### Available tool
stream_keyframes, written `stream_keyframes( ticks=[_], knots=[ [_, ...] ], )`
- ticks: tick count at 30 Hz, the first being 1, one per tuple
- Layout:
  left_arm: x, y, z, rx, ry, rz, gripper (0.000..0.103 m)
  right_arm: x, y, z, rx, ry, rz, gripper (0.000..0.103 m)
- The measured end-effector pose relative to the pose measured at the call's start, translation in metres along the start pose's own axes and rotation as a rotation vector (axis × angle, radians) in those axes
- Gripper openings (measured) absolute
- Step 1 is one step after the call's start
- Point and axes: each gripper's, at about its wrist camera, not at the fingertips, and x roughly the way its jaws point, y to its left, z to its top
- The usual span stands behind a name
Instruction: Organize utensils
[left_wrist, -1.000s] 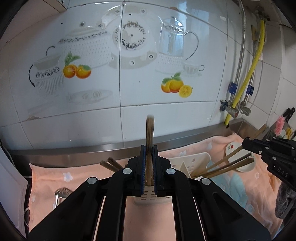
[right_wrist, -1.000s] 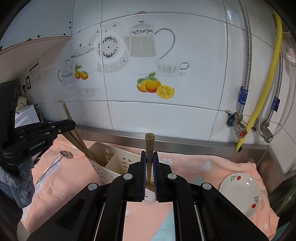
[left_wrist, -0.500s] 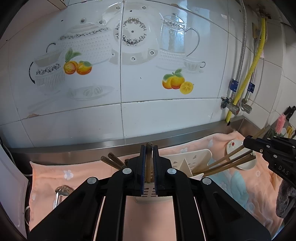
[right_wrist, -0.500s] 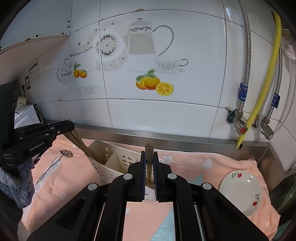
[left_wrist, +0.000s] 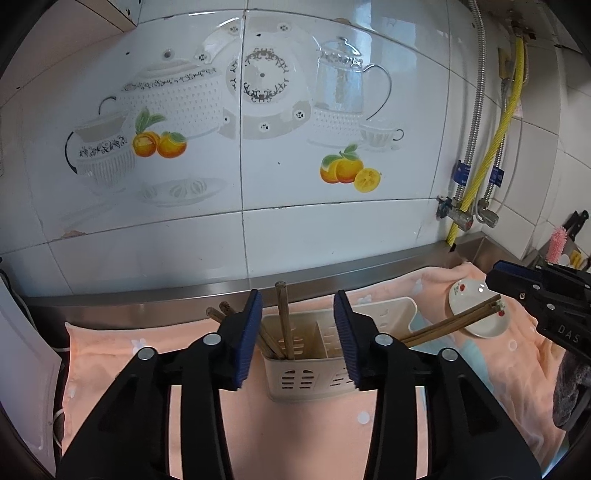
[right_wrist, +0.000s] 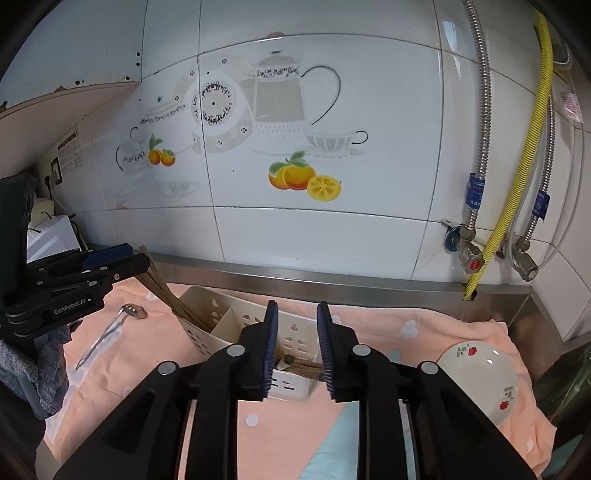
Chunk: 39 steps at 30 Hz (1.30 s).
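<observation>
A cream slotted utensil holder (left_wrist: 306, 380) stands on the peach towel. My left gripper (left_wrist: 298, 339) is just in front of it, its jaws opening. A wooden chopstick (left_wrist: 282, 317) stands between them in the holder's left compartment, free of both pads, beside other chopsticks (left_wrist: 221, 312). More chopsticks (left_wrist: 454, 325) lean out of the right compartment toward my right gripper (left_wrist: 496, 275). In the right wrist view my right gripper (right_wrist: 297, 350) has its jaws opening over the holder (right_wrist: 218, 317). A chopstick end (right_wrist: 288, 360) lies low between them, untouched. My left gripper (right_wrist: 136, 258) shows at the left.
A metal spoon (right_wrist: 122, 317) lies on the towel left of the holder. A small flowered plate (right_wrist: 476, 376) sits at the right. A steel ledge and tiled wall close the back, with hoses and valves (right_wrist: 469, 254) at the right corner.
Both grippers, shut on one upright chopstick each, lowered them into the holder and have opened. Both chopsticks now rest in the holder, free of the pads.
</observation>
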Motion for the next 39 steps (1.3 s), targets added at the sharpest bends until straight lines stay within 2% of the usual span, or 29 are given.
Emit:
stream_keyframes(
  ticks=[2,10,15,18,24,31,33,39],
  knots=[
    [-0.005,0.000,0.000,0.002,-0.006,0.003,0.045,-0.005,-0.001,0.000,0.002,-0.009,-0.003,0.029],
    [-0.027,-0.001,-0.006,-0.001,-0.027,0.020,0.067,-0.023,-0.002,-0.001,0.008,-0.028,-0.015,0.044],
    [-0.042,0.001,-0.015,-0.003,-0.040,0.024,0.076,-0.036,-0.002,-0.005,0.015,-0.043,-0.014,0.054],
    [-0.049,0.002,-0.020,-0.005,-0.043,0.025,0.078,-0.041,0.000,-0.007,0.017,-0.047,-0.015,0.057],
    [-0.061,0.003,-0.028,-0.009,-0.049,0.036,0.090,-0.050,0.001,-0.014,0.020,-0.053,-0.023,0.067],
    [-0.078,0.004,-0.039,-0.012,-0.066,0.051,0.097,-0.062,0.004,-0.025,0.015,-0.063,-0.029,0.076],
    [-0.084,0.005,-0.043,-0.015,-0.065,0.047,0.097,-0.065,0.006,-0.029,0.009,-0.066,-0.032,0.081],
    [-0.099,0.009,-0.057,-0.038,-0.065,0.039,0.098,-0.079,0.014,-0.042,-0.012,-0.087,-0.043,0.086]
  ],
)
